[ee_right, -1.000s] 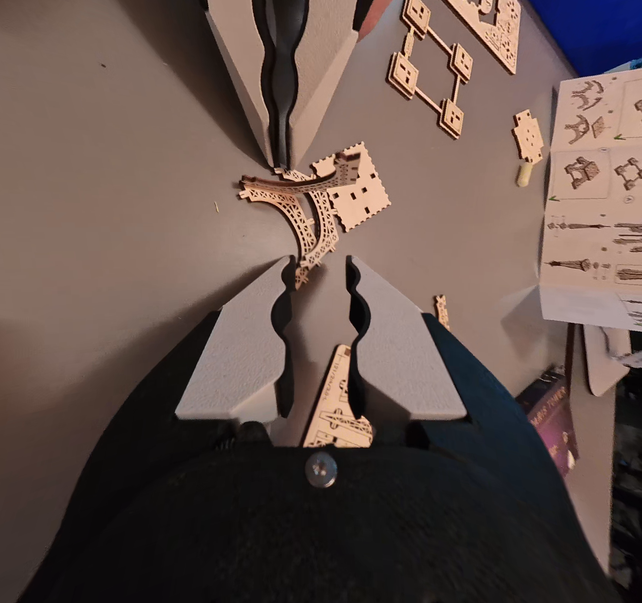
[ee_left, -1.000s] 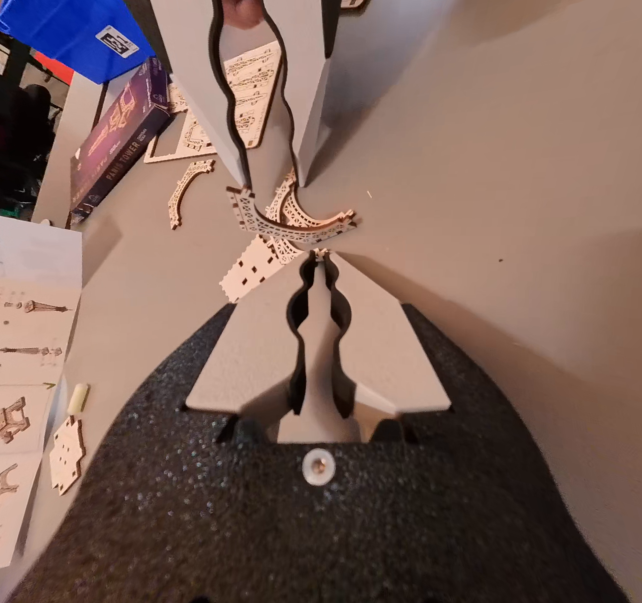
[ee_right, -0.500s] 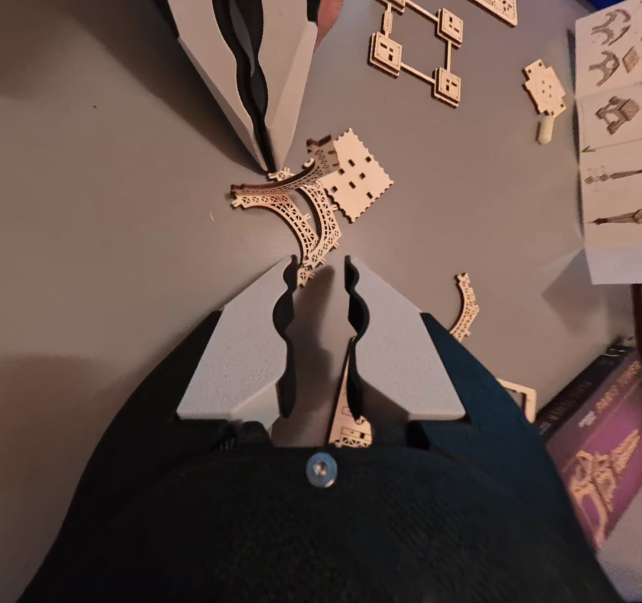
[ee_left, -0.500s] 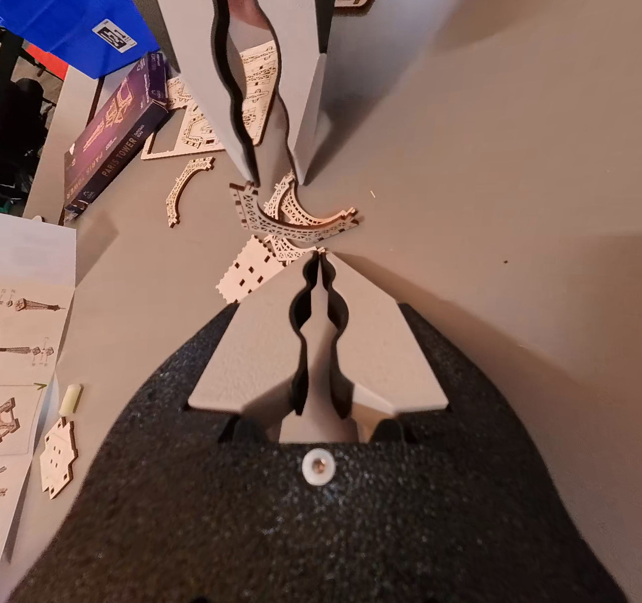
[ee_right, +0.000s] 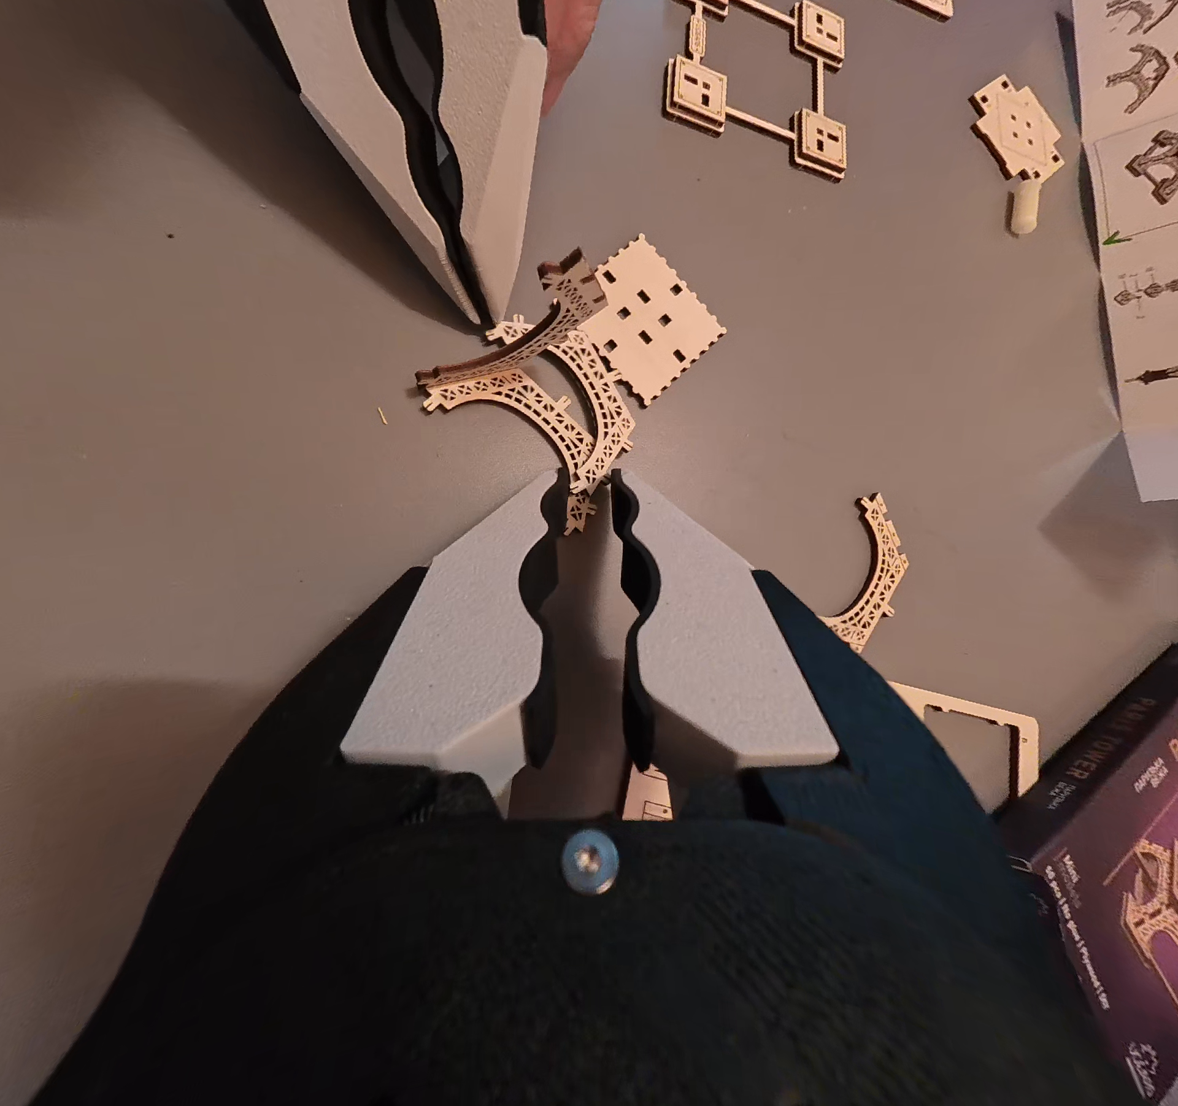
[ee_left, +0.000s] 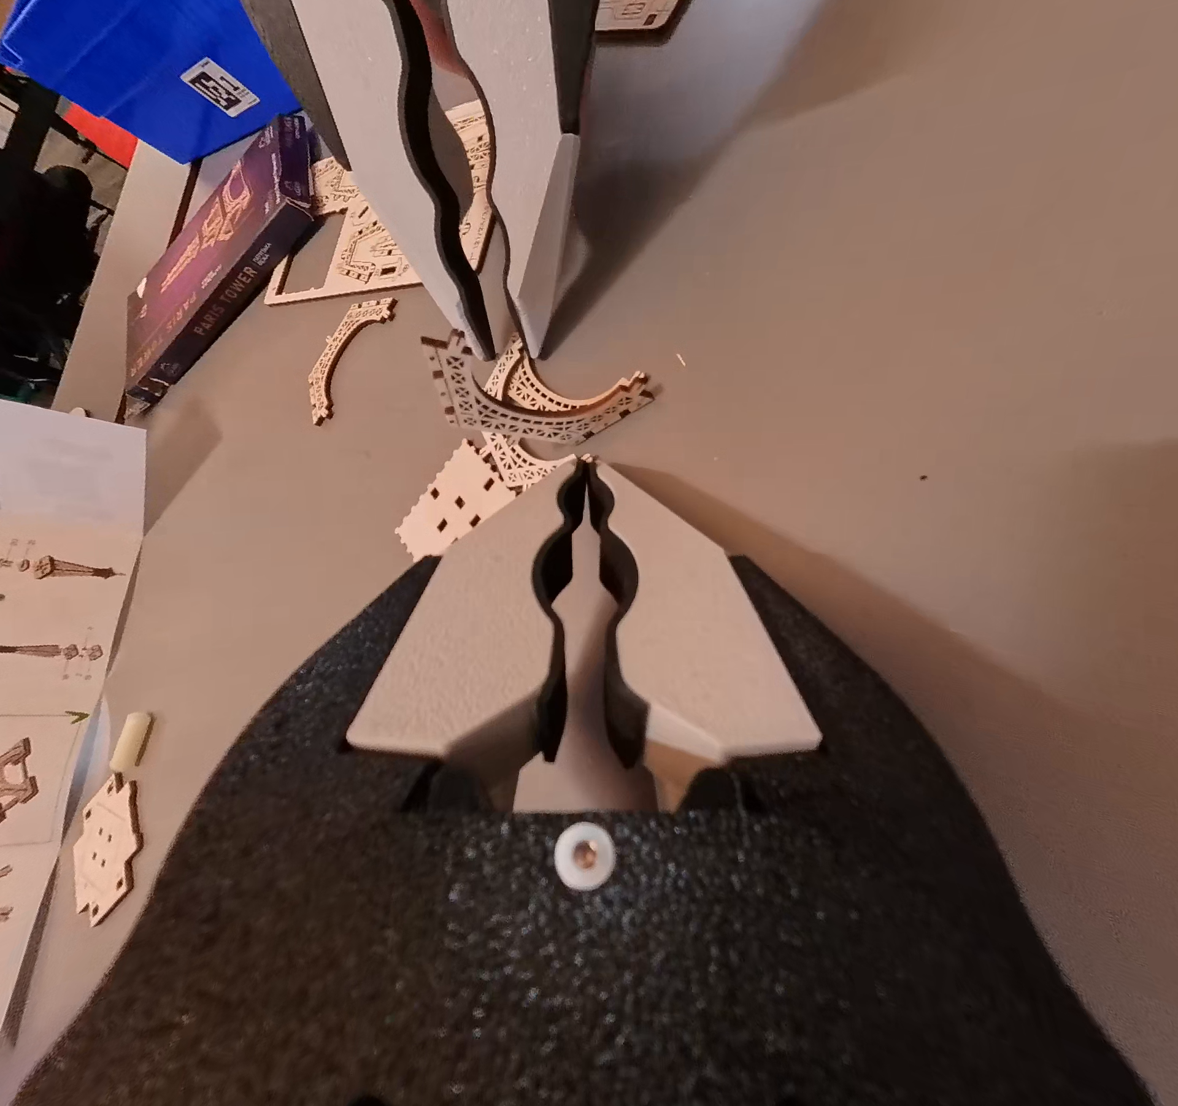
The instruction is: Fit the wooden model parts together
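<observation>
Two or more curved lattice leg pieces (ee_right: 542, 393) lie partly slotted together on the grey table (ee_right: 191, 502), overlapping a square notched platform plate (ee_right: 650, 336). Left gripper (ee_left: 583, 463) has its tips together, apparently pinching one leg end, though the contact is hidden. Right gripper (ee_right: 586, 483) stands slightly apart, straddling another leg's foot without clamping it. Risk, as judged: the thin laser-cut plywood, with fine fretwork and small tabs, could snap or the joint could spring apart if the tongs twist or squeeze unevenly. Nearby lie a loose arch piece (ee_right: 879, 572), a four-pad base frame (ee_right: 758, 62) and an instruction sheet (ee_right: 1141, 247).
</observation>
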Action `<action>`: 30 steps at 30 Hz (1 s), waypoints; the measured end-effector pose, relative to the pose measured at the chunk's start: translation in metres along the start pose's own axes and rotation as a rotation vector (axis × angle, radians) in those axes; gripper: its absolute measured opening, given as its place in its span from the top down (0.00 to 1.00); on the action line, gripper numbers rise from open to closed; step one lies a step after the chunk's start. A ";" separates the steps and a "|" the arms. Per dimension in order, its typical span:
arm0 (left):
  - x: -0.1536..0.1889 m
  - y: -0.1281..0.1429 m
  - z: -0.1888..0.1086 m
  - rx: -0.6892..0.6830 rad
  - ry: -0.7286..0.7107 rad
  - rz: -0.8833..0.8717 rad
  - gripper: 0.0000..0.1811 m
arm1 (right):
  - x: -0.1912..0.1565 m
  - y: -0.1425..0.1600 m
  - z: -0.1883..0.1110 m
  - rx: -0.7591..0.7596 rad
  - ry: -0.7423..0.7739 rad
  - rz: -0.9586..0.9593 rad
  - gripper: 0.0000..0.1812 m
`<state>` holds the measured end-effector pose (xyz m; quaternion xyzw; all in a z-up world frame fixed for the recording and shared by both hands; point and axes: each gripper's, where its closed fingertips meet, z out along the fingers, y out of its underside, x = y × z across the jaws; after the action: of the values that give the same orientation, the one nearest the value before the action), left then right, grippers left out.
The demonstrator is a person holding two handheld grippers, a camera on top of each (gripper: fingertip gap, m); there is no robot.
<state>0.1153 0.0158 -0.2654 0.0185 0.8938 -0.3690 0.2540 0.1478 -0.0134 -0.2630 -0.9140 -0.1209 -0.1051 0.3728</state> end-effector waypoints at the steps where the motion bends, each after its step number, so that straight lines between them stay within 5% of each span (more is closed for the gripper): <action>1: 0.000 0.000 0.000 0.003 -0.001 0.000 1.00 | 0.000 0.000 0.000 0.003 -0.002 0.005 0.94; 12: -0.004 0.000 -0.004 0.018 0.002 -0.050 0.94 | 0.007 0.003 -0.008 -0.002 0.043 -0.031 0.94; 21: -0.076 -0.009 -0.038 0.192 -0.137 -0.450 0.82 | 0.062 -0.022 -0.049 -0.060 0.536 -0.436 0.94; 25: -0.099 -0.023 -0.034 0.161 -0.168 -0.362 0.80 | 0.065 -0.051 -0.065 -0.080 0.699 -0.679 0.95; 30: -0.097 -0.037 -0.021 0.120 -0.050 -0.253 0.85 | 0.057 -0.063 -0.063 -0.100 0.710 -0.784 0.95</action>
<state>0.1820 0.0181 -0.1834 -0.0885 0.8587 -0.4514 0.2259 0.1771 -0.0062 -0.1619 -0.7252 -0.3145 -0.5451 0.2794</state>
